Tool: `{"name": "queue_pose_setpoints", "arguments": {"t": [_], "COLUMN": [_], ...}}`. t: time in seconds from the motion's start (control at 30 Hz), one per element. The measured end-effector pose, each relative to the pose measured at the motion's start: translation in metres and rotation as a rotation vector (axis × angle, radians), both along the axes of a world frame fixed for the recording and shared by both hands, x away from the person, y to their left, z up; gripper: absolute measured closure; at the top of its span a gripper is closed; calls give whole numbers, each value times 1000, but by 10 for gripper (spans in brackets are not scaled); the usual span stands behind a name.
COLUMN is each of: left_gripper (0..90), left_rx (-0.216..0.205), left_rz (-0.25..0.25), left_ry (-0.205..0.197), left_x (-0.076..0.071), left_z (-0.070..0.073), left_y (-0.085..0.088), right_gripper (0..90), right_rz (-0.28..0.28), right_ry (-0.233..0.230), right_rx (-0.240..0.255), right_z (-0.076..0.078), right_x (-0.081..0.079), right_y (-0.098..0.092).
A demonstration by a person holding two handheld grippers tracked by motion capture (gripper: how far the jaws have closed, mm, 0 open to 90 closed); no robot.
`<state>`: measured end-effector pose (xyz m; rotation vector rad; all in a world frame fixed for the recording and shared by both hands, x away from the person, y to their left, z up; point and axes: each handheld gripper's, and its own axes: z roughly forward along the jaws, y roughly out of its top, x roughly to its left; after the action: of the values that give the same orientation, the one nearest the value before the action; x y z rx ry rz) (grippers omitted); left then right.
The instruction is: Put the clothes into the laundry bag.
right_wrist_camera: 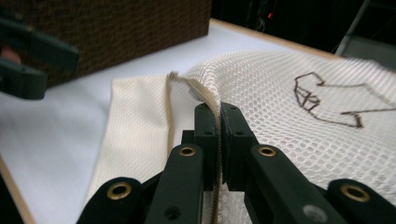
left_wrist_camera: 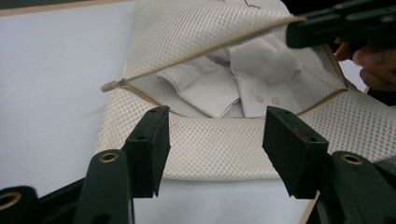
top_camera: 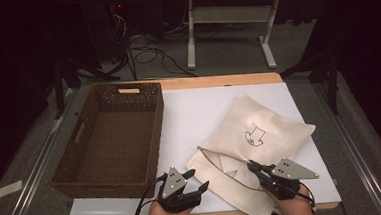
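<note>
Mesh bag (left_wrist_camera: 210,140): my right gripper (right_wrist_camera: 219,121) pinches its top edge; left gripper (left_wrist_camera: 212,140), spread, should reach inside at twelve o'clock.

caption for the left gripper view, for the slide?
Open left gripper faces the mesh bag, whose top edge the right gripper holds up, showing white clothes inside.

A brown wicker basket (top_camera: 111,137) (1 handle slot in its far wall) sits at the left of the white sheet (top_camera: 189,117) covering the table (top_camera: 217,81); cables (top_camera: 150,52) trail across the floor behind.
</note>
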<state>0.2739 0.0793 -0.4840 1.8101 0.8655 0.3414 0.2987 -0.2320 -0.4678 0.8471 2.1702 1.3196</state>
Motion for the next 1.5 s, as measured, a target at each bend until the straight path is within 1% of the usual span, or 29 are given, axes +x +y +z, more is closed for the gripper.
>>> {"name": "queue_pose_setpoints", "arguments": {"t": [0.1,0.13,0.23,0.27,0.3,0.33,0.4,0.47,0.53,0.57,0.63,0.7,0.77,0.8,0.87,0.97,1.07,1.17,1.33,1.5], "left_gripper": [413,412,411,408,405,403,399,396,390,390,390,389,390,390,390,391,391,390,389,385], "left_rx": [-2,5,32,39,45,56,95,133,147,140,133,136,126,120,109,105,106,97,101,99], "left_rz": [0,0,-8,-8,-12,-15,-22,-27,-22,-20,-21,-22,-23,-21,-18,-12,-2,7,16,22], "left_ry": [1,-1,-6,-5,-2,2,13,27,44,53,58,55,51,48,43,33,20,19,21,14], "left_x": [0,0,-1,0,0,1,3,6,10,12,13,12,11,11,10,9,9,10,10,11], "left_z": [0,-1,-3,-4,-6,-8,-13,-19,-23,-24,-25,-24,-22,-21,-19,-18,-16,-16,-16,-16], "left_y": [-1,-1,-3,-4,-6,-7,-12,-18,-22,-23,-23,-21,-20,-19,-18,-17,-16,-15,-13,-13], "right_gripper": [875,874,867,867,865,862,859,851,838,833,803,763,735,707,657,606,596,595,594,572], "right_rz": [25,28,58,65,62,67,62,67,68,70,83,92,110,116,135,146,151,163,120,57], "right_ry": [59,85,153,158,170,171,185,198,210,214,212,218,224,221,216,203,191,164,112,95], "right_rx": [-62,-86,-166,-190,-206,-218,-248,-261,-258,-255,-255,-234,-211,-200,-193,-159,-111,-67,-21,-12], "right_z": [-12,-16,-30,-33,-34,-36,-40,-42,-42,-42,-42,-41,-39,-38,-36,-30,-23,-16,-4,-1], "right_x": [1,1,4,5,4,5,6,7,6,6,5,5,3,2,0,-3,-5,-5,-6,-2], "right_y": [9,12,19,20,21,22,23,25,25,25,25,26,26,27,28,29,27,23,15,3]}}
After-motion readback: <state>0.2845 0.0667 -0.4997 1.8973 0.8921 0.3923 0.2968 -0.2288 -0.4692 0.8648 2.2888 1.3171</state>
